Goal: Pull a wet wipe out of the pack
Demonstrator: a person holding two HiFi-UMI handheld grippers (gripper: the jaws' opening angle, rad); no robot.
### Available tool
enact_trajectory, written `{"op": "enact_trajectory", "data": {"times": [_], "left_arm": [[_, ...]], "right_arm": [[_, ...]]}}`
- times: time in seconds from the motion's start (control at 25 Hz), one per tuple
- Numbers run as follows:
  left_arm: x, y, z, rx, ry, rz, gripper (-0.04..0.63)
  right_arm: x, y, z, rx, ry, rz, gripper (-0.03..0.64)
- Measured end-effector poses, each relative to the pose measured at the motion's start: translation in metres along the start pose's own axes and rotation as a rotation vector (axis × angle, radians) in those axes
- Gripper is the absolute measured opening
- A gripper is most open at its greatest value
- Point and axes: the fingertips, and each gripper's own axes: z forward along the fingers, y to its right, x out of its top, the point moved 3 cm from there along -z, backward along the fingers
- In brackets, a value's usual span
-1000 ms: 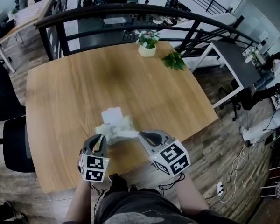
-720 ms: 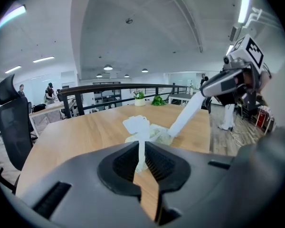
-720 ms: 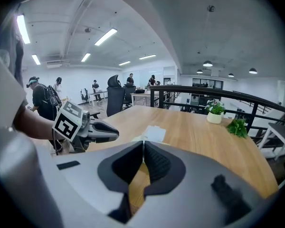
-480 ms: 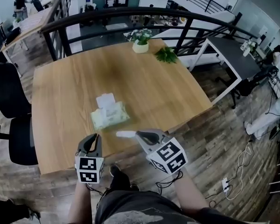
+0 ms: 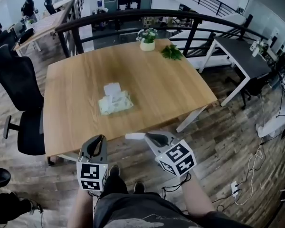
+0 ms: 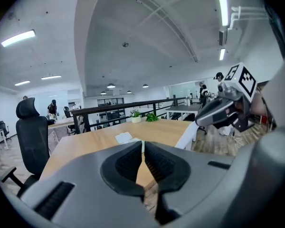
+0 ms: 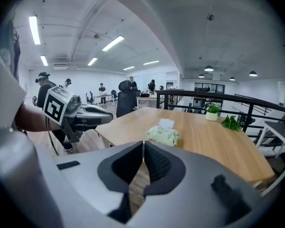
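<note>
Judging from how things lie, we take the pull itself as done. The wet wipe (image 5: 134,137) hangs as a white strip from the tip of the right gripper (image 5: 149,137), clear of the pack (image 5: 116,103) and well apart from it. The pack lies flat near the middle of the wooden table (image 5: 171,89) with its white lid flap (image 5: 112,89) open on the far side. Both grippers are off the table's near edge, over the floor. We see little left to do, except perhaps closing the flap, which the task does not ask for. The right gripper's jaws are pressed together on the wipe's end, with only a hairline slit between the pads in its own view. The left gripper (image 5: 102,138) has its jaws closed too, with nothing between them, and it touches nothing.
</note>
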Motion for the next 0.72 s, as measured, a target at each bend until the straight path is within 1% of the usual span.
{"op": "enact_trajectory", "data": {"times": [0.16, 0.28, 0.4, 0.56, 0.72], "left_arm": [[0.001, 0.002, -0.027, -0.013, 0.020, -0.063, 0.026], [-0.004, -0.001, -0.036, -0.038, 0.023, -0.067, 0.026], [-0.010, -0.004, -0.047, -0.086, 0.020, -0.069, 0.026], [-0.024, -0.016, -0.071, -0.138, 0.003, -0.064, 0.025], [-0.043, -0.041, -0.103, -0.164, -0.010, -0.105, 0.026]], "right_arm": [[-0.004, -0.018, -0.010, -0.004, 0.001, 0.001, 0.029], [-0.004, -0.033, -0.010, -0.021, -0.004, 0.004, 0.028], [-0.005, -0.053, -0.006, -0.040, -0.010, 0.023, 0.028], [-0.010, -0.087, 0.004, -0.043, -0.043, 0.051, 0.028], [-0.002, -0.124, 0.017, -0.054, -0.061, 0.045, 0.028]]}}
